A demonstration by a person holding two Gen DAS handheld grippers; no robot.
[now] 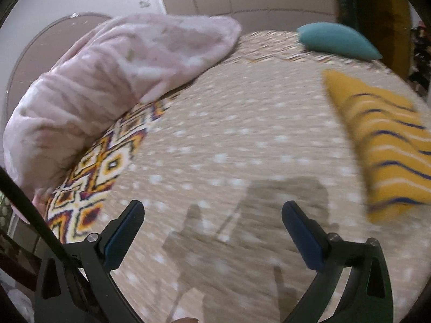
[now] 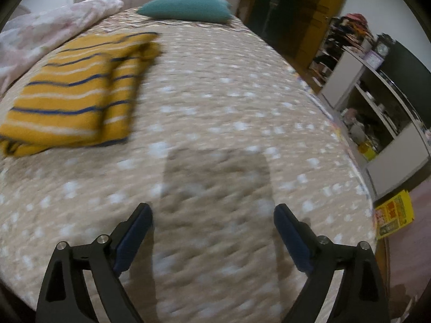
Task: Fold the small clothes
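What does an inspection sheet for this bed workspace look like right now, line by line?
Surface: bed cover, beige with pale dots, patterned border on one side; bare under both tools.
Job's things: yellow striped garment lies folded on the cover, touched by neither tool.
Clutter: pink blanket bunched along the bed's edge; teal pillow at the far end.
Grippers: left hand-held gripper open, nothing between its pads; right hand-held gripper open, nothing between its pads.
Cables: a dark cord or strap crosses the left view's corner; cannot tell which.
Surroundings: crowded shelving beside the bed; yellow printed packet on the floor.
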